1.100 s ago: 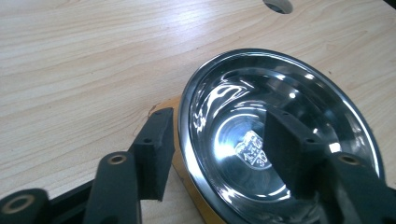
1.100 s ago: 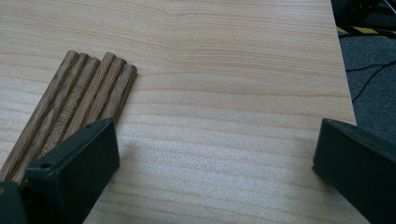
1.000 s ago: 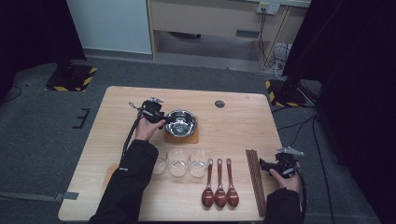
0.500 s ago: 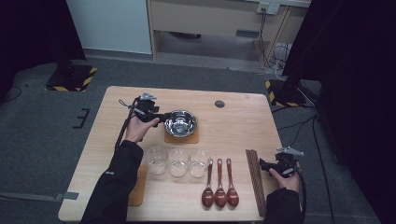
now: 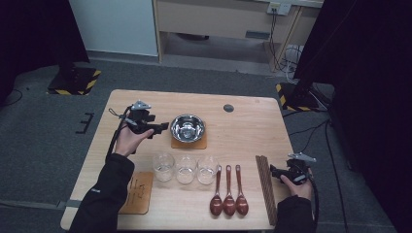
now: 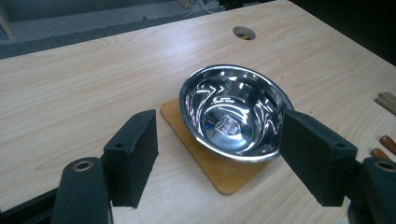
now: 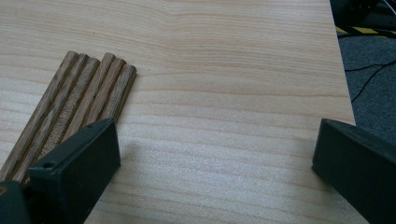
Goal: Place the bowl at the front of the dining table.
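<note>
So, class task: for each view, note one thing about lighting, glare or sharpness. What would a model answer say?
High view: the table is lit while the surroundings fall into deep shadow. Left gripper view: the steel bowl throws bright glare streaks and mirror reflections, and the open left tool looks slightly soft up close. Right gripper view: the chopsticks show crisp grain, and the open right tool casts a faint shadow on the wood.

Drew the left gripper [image 5: 160, 128] back from the bowl [image 5: 188, 127] and off toward the table's left side, jaws left wide and pointed at the rim with a clear gap between. Pulled the forearm [image 5: 104, 194] away too, which uncovered the leftmost glass [image 5: 163, 167] and more of the near coaster [image 5: 137, 192].
</note>
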`<state>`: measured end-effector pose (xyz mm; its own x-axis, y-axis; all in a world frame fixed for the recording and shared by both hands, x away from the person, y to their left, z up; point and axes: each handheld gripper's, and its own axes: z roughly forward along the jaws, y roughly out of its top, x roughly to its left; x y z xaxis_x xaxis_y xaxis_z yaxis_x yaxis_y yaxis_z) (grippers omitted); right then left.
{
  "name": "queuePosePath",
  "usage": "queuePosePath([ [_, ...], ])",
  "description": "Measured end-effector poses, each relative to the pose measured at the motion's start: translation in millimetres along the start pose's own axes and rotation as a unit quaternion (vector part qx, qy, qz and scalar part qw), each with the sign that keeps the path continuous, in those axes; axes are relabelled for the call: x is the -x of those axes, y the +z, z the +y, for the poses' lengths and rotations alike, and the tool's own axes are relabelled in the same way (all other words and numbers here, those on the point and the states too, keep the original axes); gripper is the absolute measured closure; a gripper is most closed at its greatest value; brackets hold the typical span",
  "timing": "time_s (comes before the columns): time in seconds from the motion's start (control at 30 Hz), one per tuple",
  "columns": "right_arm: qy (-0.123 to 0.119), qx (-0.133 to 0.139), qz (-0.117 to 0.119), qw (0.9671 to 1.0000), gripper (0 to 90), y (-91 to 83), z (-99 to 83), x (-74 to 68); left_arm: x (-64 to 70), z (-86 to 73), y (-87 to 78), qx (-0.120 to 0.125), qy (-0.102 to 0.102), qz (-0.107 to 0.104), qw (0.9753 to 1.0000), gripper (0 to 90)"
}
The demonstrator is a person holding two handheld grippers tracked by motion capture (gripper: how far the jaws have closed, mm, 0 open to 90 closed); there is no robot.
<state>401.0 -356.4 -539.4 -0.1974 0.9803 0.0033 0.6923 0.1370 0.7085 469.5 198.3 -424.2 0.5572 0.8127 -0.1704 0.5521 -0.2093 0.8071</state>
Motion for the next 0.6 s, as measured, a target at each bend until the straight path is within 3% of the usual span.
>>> queuePosePath([
  [0.3,0.005,0.003,-0.004,1.0,6.1,-2.6,-0.5,0.8,-1.1,-17.9,-25.0,0.003,0.003,0.003,1.0,27.4],
  [0.6,-0.002,0.015,-0.009,0.9998,7.5,-11.2,5.2,-1.0,-7.1,-48.9,-44.9,-0.006,0.0,0.013,0.9999,26.2],
])
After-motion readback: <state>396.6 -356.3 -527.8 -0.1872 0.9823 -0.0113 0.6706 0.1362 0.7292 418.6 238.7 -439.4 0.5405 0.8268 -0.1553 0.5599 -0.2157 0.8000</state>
